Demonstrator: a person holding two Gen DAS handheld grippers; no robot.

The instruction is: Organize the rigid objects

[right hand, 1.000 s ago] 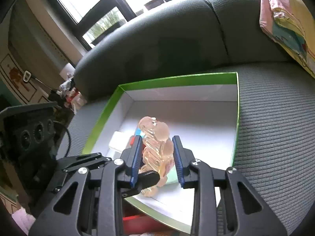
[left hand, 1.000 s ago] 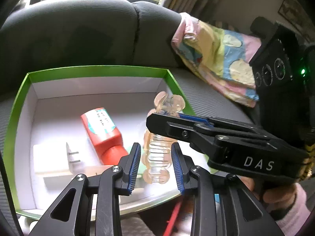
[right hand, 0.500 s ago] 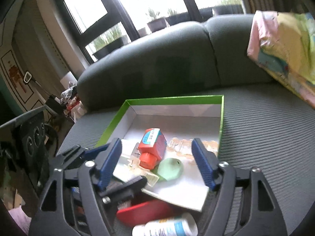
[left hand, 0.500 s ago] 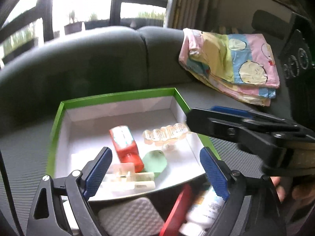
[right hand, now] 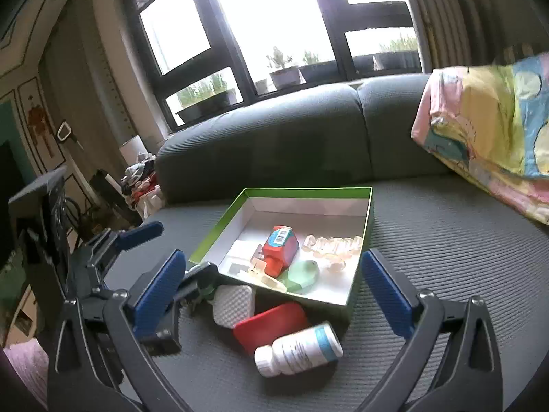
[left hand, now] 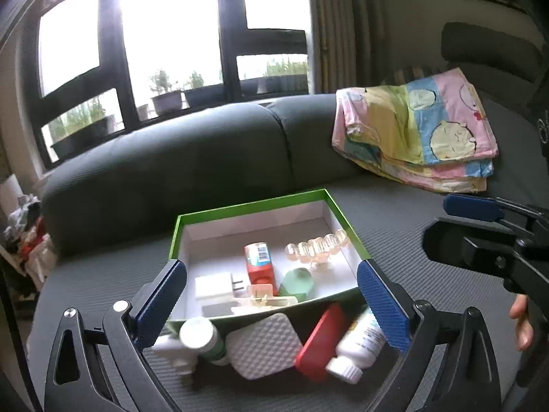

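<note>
A green-rimmed white box (left hand: 252, 206) (right hand: 369, 213) sits on the grey sofa seat. Inside lie a clear ribbed bottle (left hand: 317, 249) (right hand: 333, 244), a red bottle (left hand: 259, 266) (right hand: 281, 249), a green oval piece (left hand: 295, 283) (right hand: 303, 273) and a white plug (left hand: 214, 286). In front of the box lie a white pill bottle (left hand: 357, 346) (right hand: 298, 350), a red case (left hand: 320, 340) (right hand: 271, 324), a white textured pad (left hand: 264, 345) (right hand: 233, 304) and a green-white bottle (left hand: 202, 338). My left gripper (left hand: 271, 305) is open and empty above these. My right gripper (right hand: 271, 297) is open and empty.
A folded pastel cloth (left hand: 415, 130) (right hand: 487, 123) lies on the sofa at the right. The sofa backrest (left hand: 171, 175) rises behind the box, windows beyond. Clutter (right hand: 140, 178) sits past the sofa's left end. The right gripper shows at the right of the left wrist view (left hand: 494, 237).
The right gripper let go of the clear ribbed bottle, which now lies in the box. Both grippers opened wide and pulled back and up from the box.
</note>
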